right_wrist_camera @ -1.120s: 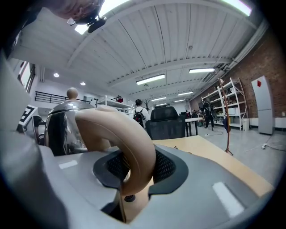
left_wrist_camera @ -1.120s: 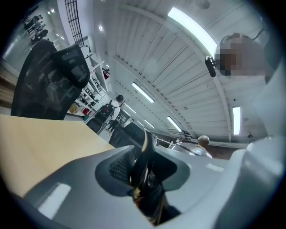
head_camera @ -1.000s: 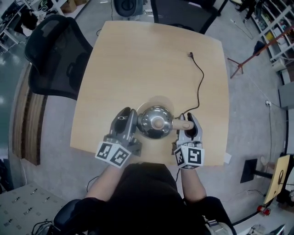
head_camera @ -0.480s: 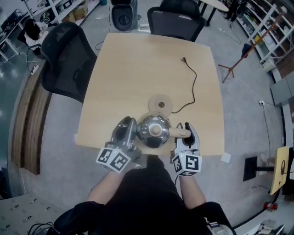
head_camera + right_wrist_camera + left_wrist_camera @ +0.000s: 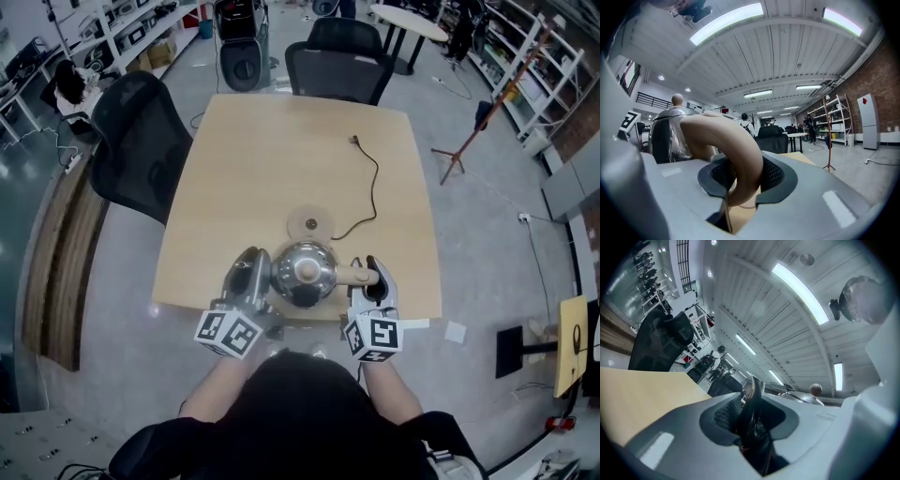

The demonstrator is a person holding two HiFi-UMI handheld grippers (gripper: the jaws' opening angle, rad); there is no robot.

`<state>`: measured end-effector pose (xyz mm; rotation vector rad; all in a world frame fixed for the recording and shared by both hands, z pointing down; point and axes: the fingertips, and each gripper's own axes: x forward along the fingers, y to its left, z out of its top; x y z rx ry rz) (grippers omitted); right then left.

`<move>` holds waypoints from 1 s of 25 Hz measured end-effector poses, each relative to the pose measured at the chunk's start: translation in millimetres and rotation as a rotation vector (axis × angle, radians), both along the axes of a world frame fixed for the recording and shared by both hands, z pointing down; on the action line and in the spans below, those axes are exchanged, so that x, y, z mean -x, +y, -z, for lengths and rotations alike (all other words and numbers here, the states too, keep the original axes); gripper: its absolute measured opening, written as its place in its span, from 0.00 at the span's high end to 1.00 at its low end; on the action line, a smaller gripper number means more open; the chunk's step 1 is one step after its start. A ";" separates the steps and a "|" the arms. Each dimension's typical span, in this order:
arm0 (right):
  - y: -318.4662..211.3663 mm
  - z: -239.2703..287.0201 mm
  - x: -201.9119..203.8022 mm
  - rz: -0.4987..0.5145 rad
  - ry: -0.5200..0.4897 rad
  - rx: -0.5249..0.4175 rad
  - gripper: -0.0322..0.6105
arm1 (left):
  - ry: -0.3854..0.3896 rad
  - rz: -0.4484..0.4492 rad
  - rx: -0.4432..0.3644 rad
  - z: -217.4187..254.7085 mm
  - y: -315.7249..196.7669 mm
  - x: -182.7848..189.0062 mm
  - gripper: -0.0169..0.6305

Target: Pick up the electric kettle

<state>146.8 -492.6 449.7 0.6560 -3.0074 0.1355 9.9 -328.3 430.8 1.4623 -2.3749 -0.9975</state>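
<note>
Right tongs (image 5: 740,183) are clamped on the kettle's tan handle (image 5: 726,140), and left tongs (image 5: 751,416) pinch a thin dark part (image 5: 754,394) on its opposite side. So the steel kettle (image 5: 302,274) is held between the two. Its round base (image 5: 311,225) and cord (image 5: 370,192) lie on the worktop (image 5: 244,159) just past the tongs.

No readable txt anywhere tbh: no brand, label or nr that can be made out. Closest thing is the b/w square marker patterns on the left cube (image 5: 228,333) of the left gripper (image 5: 249,267) and the right cube (image 5: 372,336) of the right gripper (image 5: 373,274). Those are just blocky codes, not letters.
</note>
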 end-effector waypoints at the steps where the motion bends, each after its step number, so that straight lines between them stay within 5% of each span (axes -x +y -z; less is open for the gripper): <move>1: -3.1 1.7 -2.5 0.004 0.000 0.001 0.79 | -0.004 0.003 -0.003 2.2 -2.4 -3.8 0.83; 25: -21.8 12.8 9.5 0.053 -0.081 0.022 0.79 | -0.081 0.076 -0.021 24.6 -11.5 -2.7 0.83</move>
